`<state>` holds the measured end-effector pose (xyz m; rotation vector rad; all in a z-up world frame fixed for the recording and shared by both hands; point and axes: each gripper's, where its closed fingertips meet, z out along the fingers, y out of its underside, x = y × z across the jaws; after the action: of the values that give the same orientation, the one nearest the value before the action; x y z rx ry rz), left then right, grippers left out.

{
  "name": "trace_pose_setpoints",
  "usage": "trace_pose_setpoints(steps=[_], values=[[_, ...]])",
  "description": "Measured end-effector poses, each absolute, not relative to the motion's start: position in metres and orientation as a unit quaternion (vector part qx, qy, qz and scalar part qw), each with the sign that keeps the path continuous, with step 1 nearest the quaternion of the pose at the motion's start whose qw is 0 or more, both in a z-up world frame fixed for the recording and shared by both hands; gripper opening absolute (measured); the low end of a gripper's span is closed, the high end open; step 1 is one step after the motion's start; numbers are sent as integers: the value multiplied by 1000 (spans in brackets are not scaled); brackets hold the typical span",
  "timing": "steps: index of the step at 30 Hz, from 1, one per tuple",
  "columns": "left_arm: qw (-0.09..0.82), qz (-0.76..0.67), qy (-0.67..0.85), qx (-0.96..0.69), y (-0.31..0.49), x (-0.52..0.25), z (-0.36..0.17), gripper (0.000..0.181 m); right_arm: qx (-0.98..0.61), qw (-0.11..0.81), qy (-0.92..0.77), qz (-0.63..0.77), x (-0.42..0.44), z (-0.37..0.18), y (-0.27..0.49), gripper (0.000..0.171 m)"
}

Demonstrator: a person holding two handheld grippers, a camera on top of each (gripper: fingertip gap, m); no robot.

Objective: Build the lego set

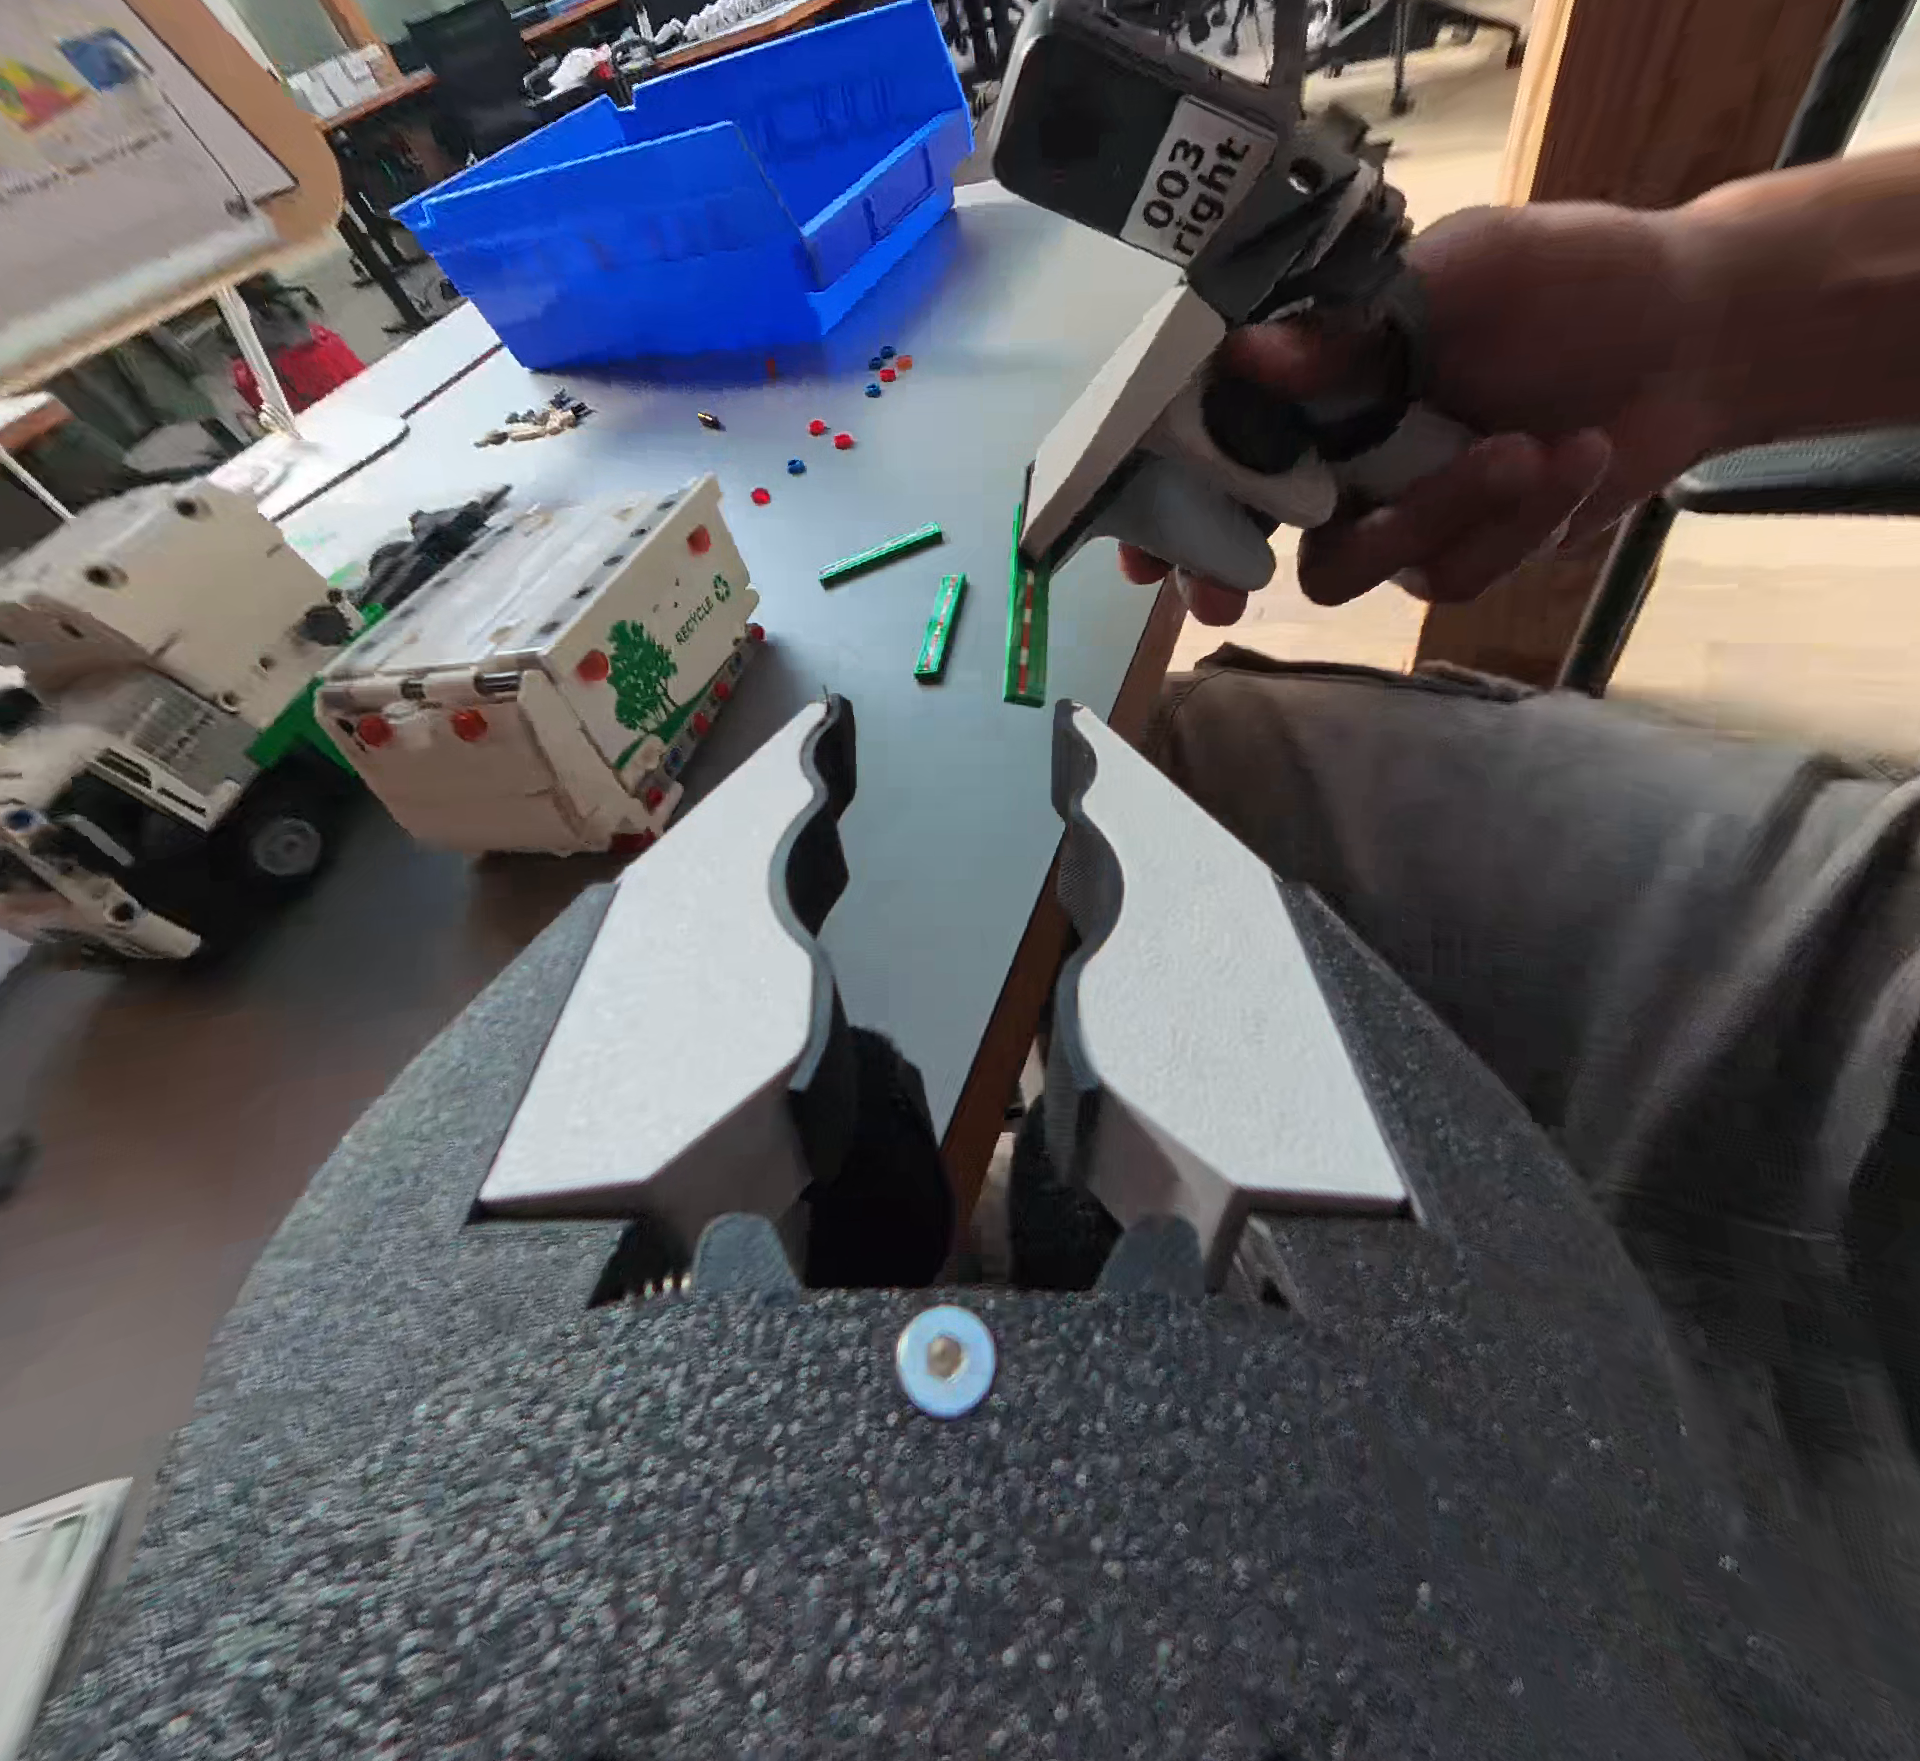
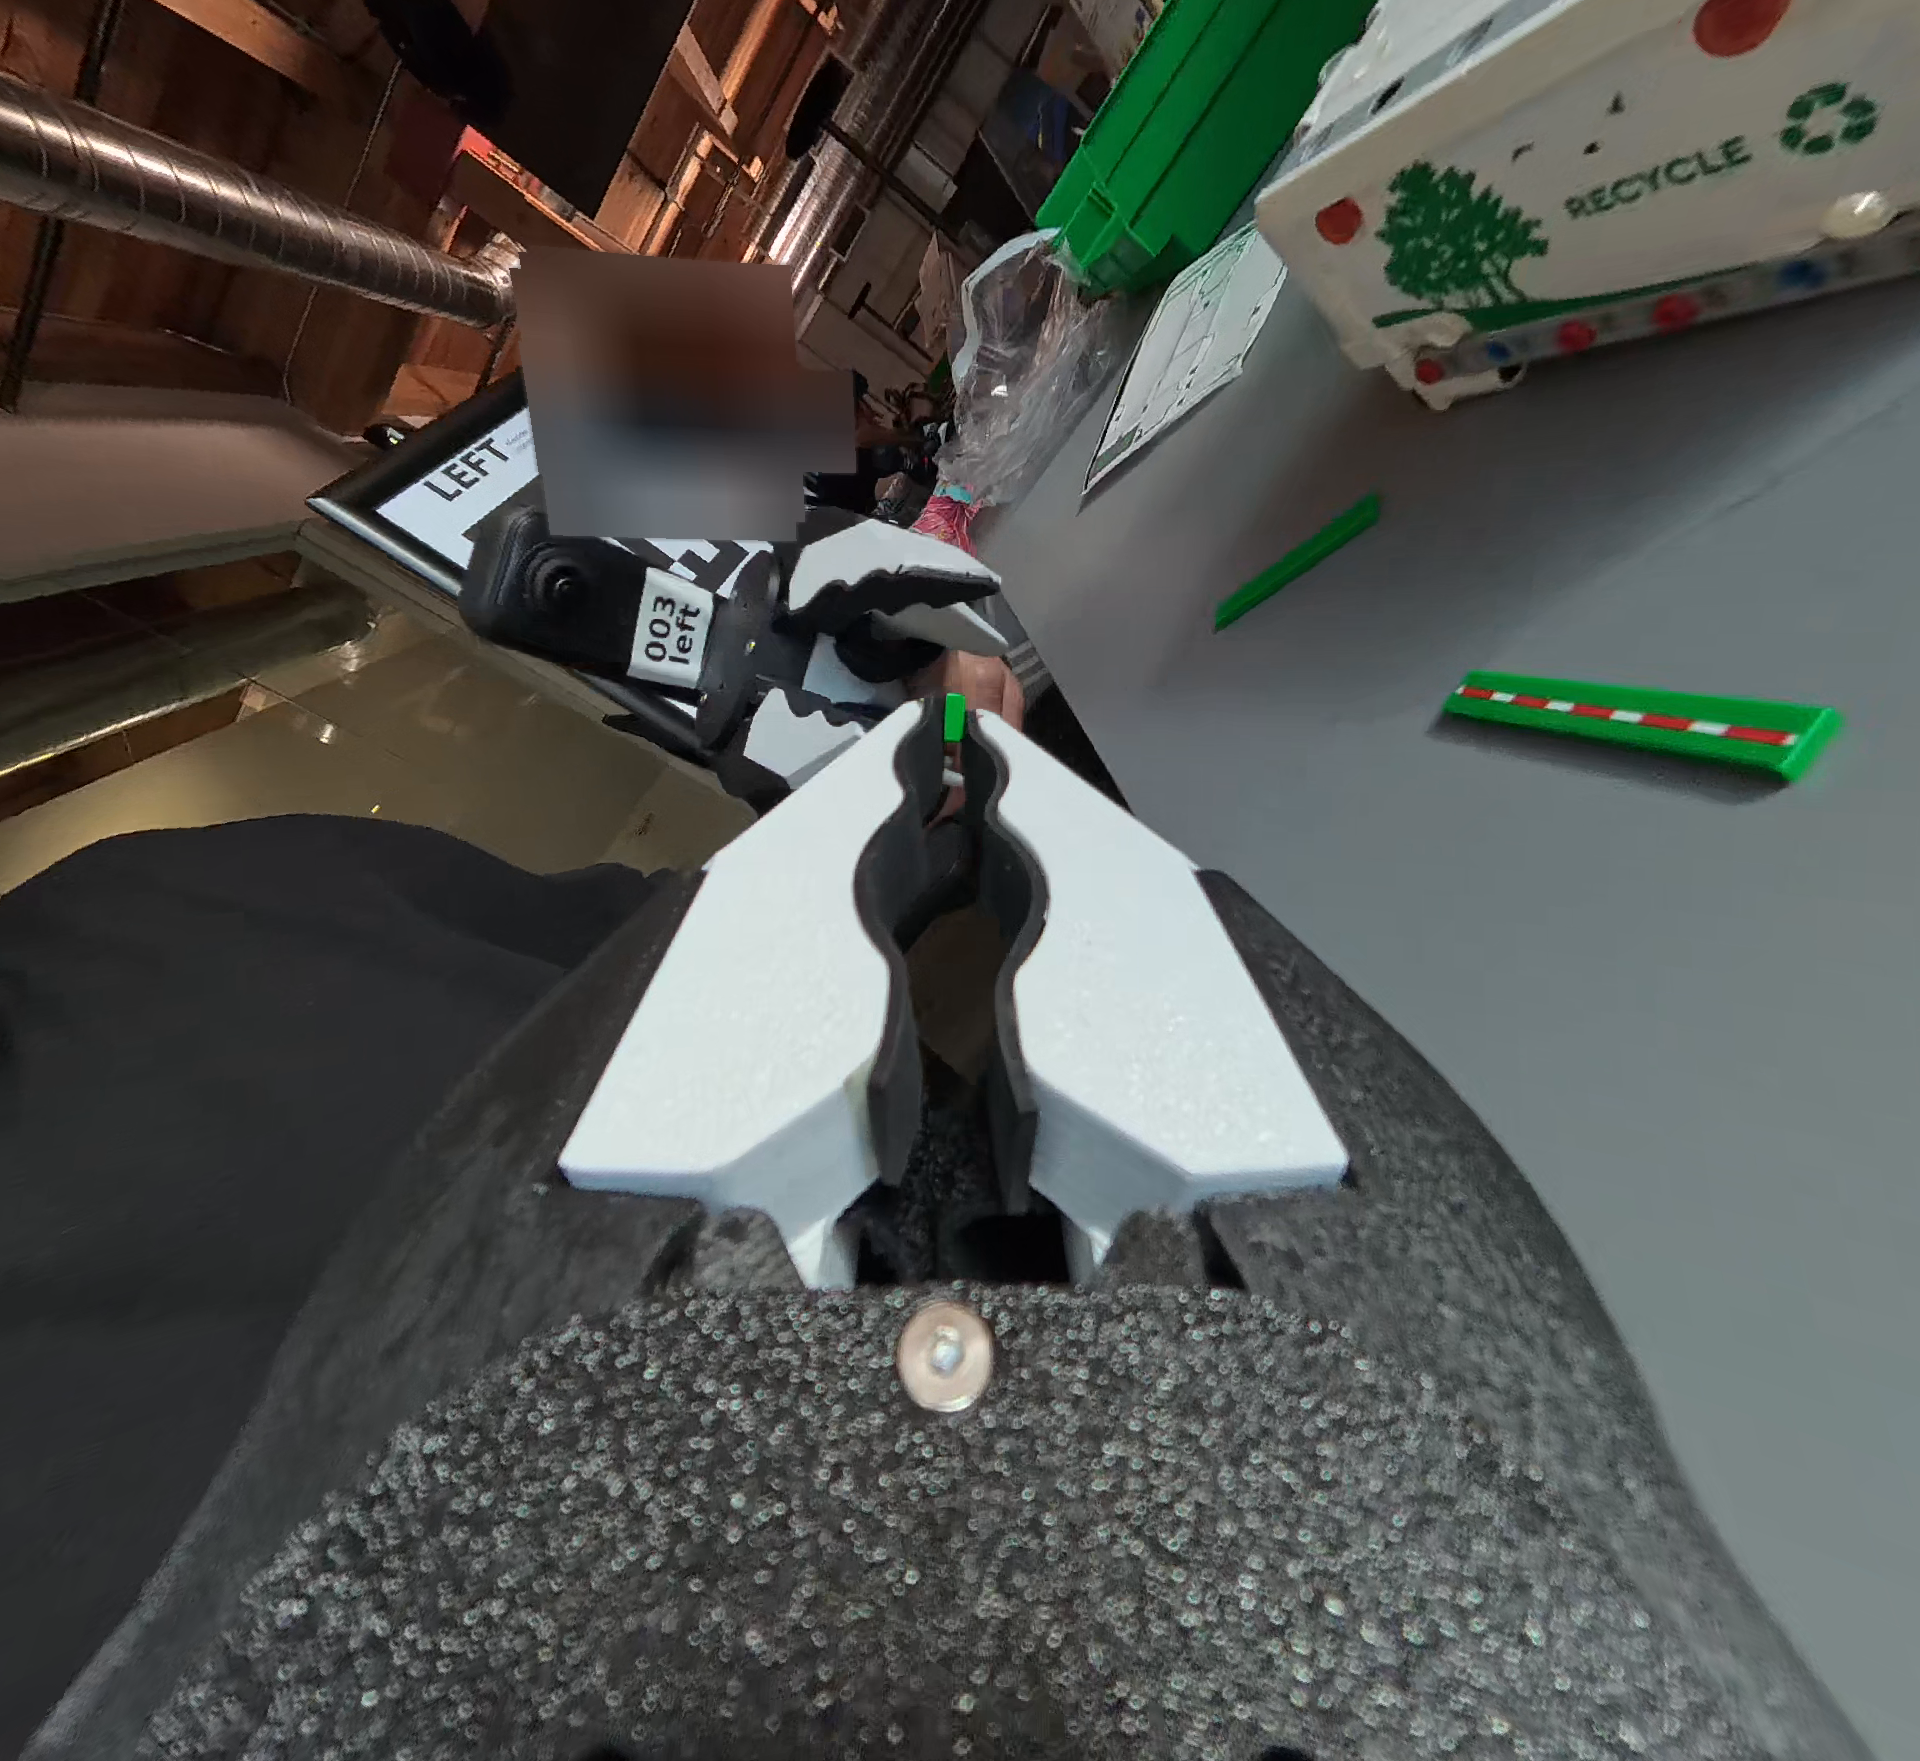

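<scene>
My right gripper (image 2: 953,724) is shut on a long green strip (image 2: 954,716), seen end-on between its tips. In the left wrist view the same gripper (image 1: 1034,548) pinches that strip (image 1: 1027,641) at its far end, near the table's right edge. Two more green strips with red-and-white stripes (image 1: 881,554) (image 1: 940,625) lie flat beside it; they also show in the right wrist view (image 2: 1299,561) (image 2: 1642,724). My left gripper (image 1: 951,724) is open and empty, just short of the strips. A white Lego recycling truck (image 1: 540,672) stands to the left.
A blue bin (image 1: 707,194) stands at the back of the grey table (image 1: 935,880). Small red and blue round pieces (image 1: 831,433) lie scattered in front of it. A green bin (image 2: 1195,49), an instruction sheet (image 2: 1184,361) and a plastic bag (image 2: 1008,361) lie beyond the truck. About 4 centimeters separates my left fingertips from my right.
</scene>
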<state>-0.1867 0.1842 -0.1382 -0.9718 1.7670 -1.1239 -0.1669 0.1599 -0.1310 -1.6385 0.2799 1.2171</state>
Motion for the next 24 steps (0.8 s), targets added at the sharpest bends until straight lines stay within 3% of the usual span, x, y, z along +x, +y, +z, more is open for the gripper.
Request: trace_pose_setpoints(steps=[7, 9, 12, 18, 24], values=[[404, -415, 733, -356, 165, -192, -148, 6, -688, 499, 107, 517, -186, -134, 163, 2], [404, -416, 730, -362, 166, -191, -147, 6, -690, 506, 106, 506, -184, -133, 164, 2], [371, -409, 721, -418, 176, -180, -157, 6, -710, 537, 104, 444, -159, -129, 163, 24], [238, -405, 679, -564, 196, -152, -179, 7, -787, 576, 79, 207, -82, -118, 148, 24], [190, -351, 709, -581, 200, -131, -189, 7, -809, 552, 78, 186, -56, -133, 148, 24]])
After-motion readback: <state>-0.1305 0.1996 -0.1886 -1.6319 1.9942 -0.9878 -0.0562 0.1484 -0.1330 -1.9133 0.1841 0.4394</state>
